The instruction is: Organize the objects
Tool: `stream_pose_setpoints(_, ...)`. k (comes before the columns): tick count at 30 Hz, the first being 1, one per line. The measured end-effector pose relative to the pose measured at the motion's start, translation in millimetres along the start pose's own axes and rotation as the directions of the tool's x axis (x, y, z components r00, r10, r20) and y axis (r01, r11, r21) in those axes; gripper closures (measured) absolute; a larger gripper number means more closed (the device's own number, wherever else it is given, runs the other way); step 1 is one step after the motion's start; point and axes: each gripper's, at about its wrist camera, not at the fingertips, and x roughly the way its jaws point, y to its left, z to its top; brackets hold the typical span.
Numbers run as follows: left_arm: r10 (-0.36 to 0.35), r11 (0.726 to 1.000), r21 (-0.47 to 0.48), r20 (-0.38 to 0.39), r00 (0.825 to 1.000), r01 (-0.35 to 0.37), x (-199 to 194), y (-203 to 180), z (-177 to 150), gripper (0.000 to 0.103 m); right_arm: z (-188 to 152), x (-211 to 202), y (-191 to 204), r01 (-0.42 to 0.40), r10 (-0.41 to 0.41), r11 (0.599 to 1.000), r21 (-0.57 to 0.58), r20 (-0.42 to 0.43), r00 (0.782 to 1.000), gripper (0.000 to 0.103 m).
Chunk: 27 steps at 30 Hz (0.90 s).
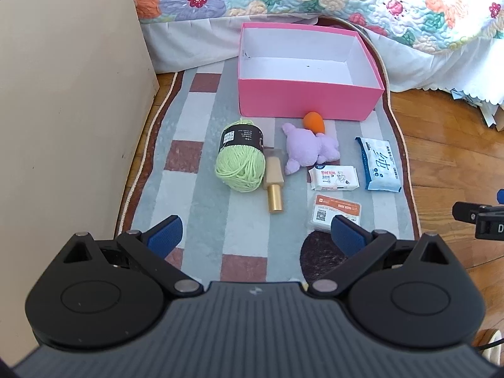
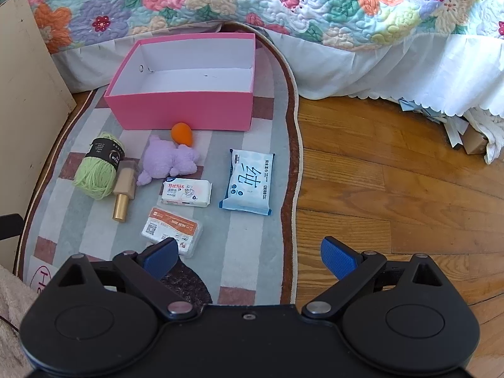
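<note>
Pink box (image 1: 310,99); green yarn (image 1: 240,165); lilac plush (image 1: 310,151); floral quilt (image 2: 252,3).

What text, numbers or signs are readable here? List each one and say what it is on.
"纯": large character on the blue wipes pack.
"0638 3090", or close to it: orange strip of the clear plastic box, beside a QR code.
"H": in a pink circle at the rug's near corner, cut off.
Pink-and-white tissue pack: red characters, blurred.
Yarn band: print too small.
</note>
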Motion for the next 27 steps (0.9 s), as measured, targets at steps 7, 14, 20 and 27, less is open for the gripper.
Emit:
stream_pose_setpoints(7,0.006,1.000,0.006,0.014,1.000,-0.006,3.5,1.5,-7.4,0.001,0.2,0.6,0.4,-0.008,0.008,1.000,0.004,-0.006,1.000,0.004)
stream_pose_setpoints(14,0.002,1.000,0.026,0.040,0.999,-0.003,-3.6,0.4,-6.9,0.001,-0.8,-2.0,2.0,-0.014,0.014,1.000,-0.006,0.000,1.000,0.004)
stream_pose_setpoints(20,-0.010,1.000,0.030,0.046,0.999,0.009,-5.4,-0.6,-8.2,0.001,-1.3,-2.4,1.7,-0.016,0.016,1.000,-0.007,0.000,1.000,0.004)
stream_pose_setpoints(27,-0.030,0.996,0.084,0.062,0.998,0.025,-14.3,-7.8,1.7,0.001,-2.6,-6.3,0.3,-0.019,0.019,1.000,0.011,0.014,1.000,0.004)
